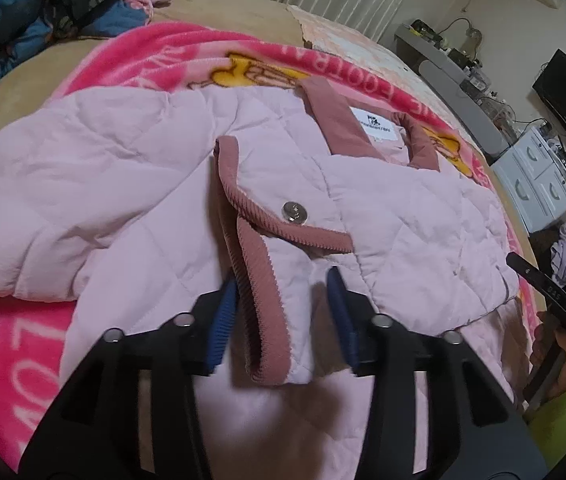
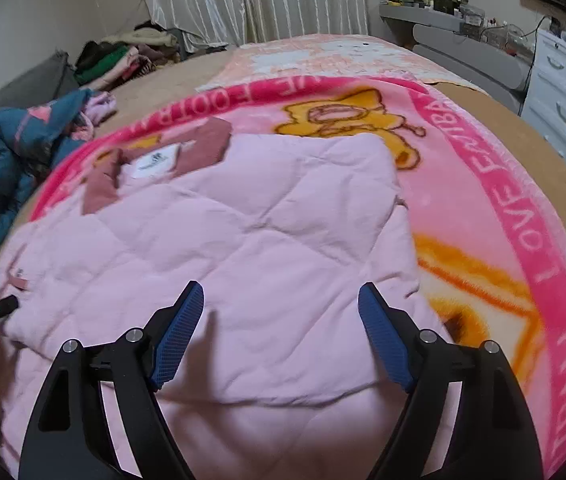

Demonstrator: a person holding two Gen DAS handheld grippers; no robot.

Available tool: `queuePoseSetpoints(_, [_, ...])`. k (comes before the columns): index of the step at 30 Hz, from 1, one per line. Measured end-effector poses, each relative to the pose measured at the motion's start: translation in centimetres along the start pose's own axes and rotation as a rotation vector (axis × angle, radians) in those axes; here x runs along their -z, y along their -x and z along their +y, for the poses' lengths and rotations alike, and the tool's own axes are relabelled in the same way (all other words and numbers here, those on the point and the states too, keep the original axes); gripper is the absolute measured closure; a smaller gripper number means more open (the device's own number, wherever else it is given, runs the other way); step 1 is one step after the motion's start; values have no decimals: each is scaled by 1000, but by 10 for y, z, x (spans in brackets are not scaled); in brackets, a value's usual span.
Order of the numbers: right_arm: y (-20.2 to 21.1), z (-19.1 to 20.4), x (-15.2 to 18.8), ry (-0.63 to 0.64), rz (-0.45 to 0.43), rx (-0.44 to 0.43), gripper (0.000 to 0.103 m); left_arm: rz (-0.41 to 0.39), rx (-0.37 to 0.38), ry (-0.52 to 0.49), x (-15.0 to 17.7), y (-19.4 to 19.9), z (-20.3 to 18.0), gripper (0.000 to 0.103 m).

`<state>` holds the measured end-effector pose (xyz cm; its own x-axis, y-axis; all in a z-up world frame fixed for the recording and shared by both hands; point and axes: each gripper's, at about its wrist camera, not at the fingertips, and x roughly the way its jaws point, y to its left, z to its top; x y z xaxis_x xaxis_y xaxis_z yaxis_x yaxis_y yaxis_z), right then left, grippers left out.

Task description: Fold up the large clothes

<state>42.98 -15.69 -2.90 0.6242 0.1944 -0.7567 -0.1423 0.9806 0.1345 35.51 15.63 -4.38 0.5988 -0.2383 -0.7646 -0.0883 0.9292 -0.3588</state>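
A pale pink quilted jacket [image 1: 131,184] with dusty-rose ribbed trim lies spread on a bright pink fleece blanket [image 1: 15,352]. Its collar with a white label [image 1: 373,125] points away. My left gripper [image 1: 283,292] is open just above the jacket; the rose-trimmed front edge [image 1: 251,272] with a metal snap [image 1: 293,212] lies between its blue pads. My right gripper [image 2: 281,304] is open and empty, hovering over the jacket's folded right side [image 2: 243,216]. The right gripper also shows at the right edge of the left wrist view [image 1: 539,284].
The blanket [image 2: 523,216] covers a tan bed. A blue patterned quilt [image 1: 15,24] is heaped at the far left. Folded clothes [image 2: 123,56] are piled by the curtain. White drawers [image 2: 563,100] and a grey shelf with electronics [image 1: 455,60] stand right of the bed.
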Motion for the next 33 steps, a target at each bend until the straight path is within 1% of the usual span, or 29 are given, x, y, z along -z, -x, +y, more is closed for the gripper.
queuePoseSetpoints(1, [3, 1, 1, -8, -2, -6, 13, -4, 1, -1, -1, 3, -1, 59])
queuePoseSetpoints(3, [10, 4, 2, -20, -12, -28, 12, -17, -1, -7, -2, 8, -2, 46])
queuePoseSetpoints(5, [17, 8, 4, -22, -17, -41, 12, -31, -13, -10, -3, 16, -2, 40])
queuePoseSetpoints(7, [24, 13, 5, -23, -27, -51, 11, -40, -13, -2, -4, 21, -1, 37])
queuePoseSetpoints(8, [26, 15, 5, -24, -29, -59, 11, -47, -15, 7, -5, 25, 1, 28])
queuePoseSetpoints(9, [28, 17, 6, -26, -29, -65, 11, -51, -20, 10, -6, 27, 1, 16])
queuePoseSetpoints(10, [31, 19, 6, -27, -27, -75, 11, -56, -29, 14, -6, 30, 2, 10])
queuePoseSetpoints(12, [34, 25, 8, -21, -28, -86, 10, -69, -42, 30, -6, 37, 5, 9])
queuePoseSetpoints(14, [39, 31, 10, -12, -36, -90, 4, -68, -61, 58, -5, 44, 11, 9])
queuePoseSetpoints(20, [50, 51, 12, -10, -49, -130, 4, -73, -104, 97, 6, 67, 30, 9])
queuePoseSetpoints(22, [53, 58, 12, -6, -53, -139, 4, -81, -109, 117, 8, 77, 38, 9])
queuePoseSetpoints(25, [60, 72, 12, 9, -56, -152, 4, -104, -98, 139, 11, 92, 49, 9])
queuePoseSetpoints(26, [62, 78, 12, 16, -59, -158, 4, -114, -101, 147, 13, 97, 54, 9])
queuePoseSetpoints(30, [72, 105, 12, 60, -71, -178, 4, -143, -161, 179, 17, 112, 75, 9])
queuePoseSetpoints(31, [73, 110, 12, 69, -74, -180, 4, -150, -167, 198, 17, 116, 82, 9])
queuePoseSetpoints(33, [77, 123, 12, 87, -79, -189, 4, -154, -157, 221, 16, 121, 90, 9])
